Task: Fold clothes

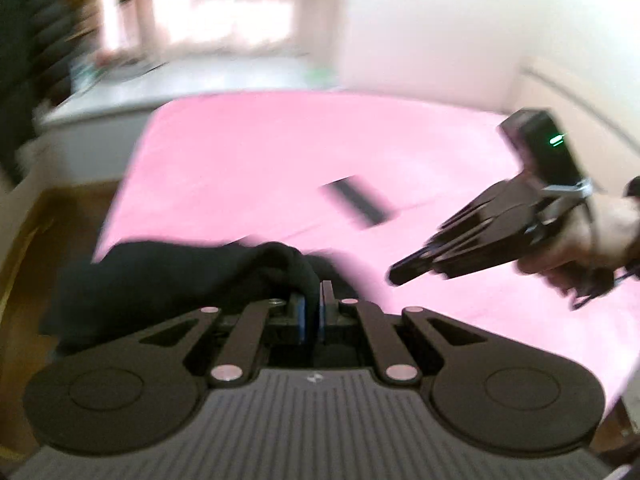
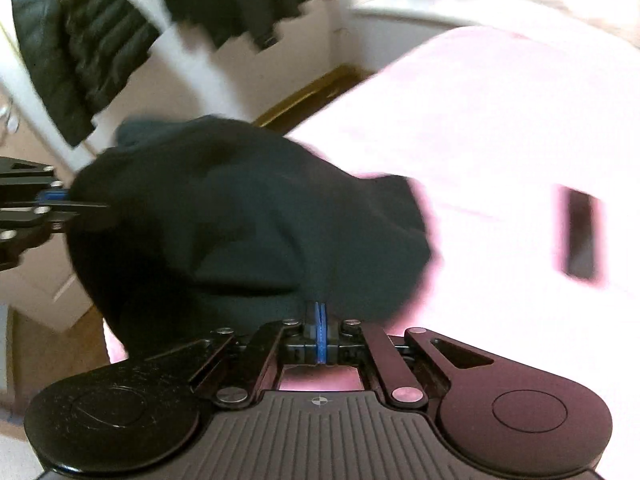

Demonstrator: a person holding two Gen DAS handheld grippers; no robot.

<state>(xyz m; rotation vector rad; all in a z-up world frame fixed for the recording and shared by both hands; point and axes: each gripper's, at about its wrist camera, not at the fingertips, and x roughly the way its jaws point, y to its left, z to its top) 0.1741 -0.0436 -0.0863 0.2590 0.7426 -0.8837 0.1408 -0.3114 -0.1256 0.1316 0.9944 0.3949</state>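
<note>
Pink bedsheet (image 1: 280, 160), smooth and matte, covers the whole bed you're working over, with a white wall behind and a blurry bright window at the back. Your dark, soft-looking knit garment (image 2: 240, 220) is bunched up in a rounded lump over the near-left corner of the bed, not flat at all. Your left gripper (image 1: 314, 312) has its blue-padded fingers pinched nearly together on a thick fold of that fabric. Your right gripper (image 2: 320, 320) has its blue pads pressed tight together with the garment's edge right at the tips, so it looks clamped on the cloth too, though blur makes that less certain. A small flat black rectangular object (image 1: 358, 206) lies on the sheet well apart from the garment. Puffy black quilted jackets (image 2: 80, 52) hang by the wall.
</note>
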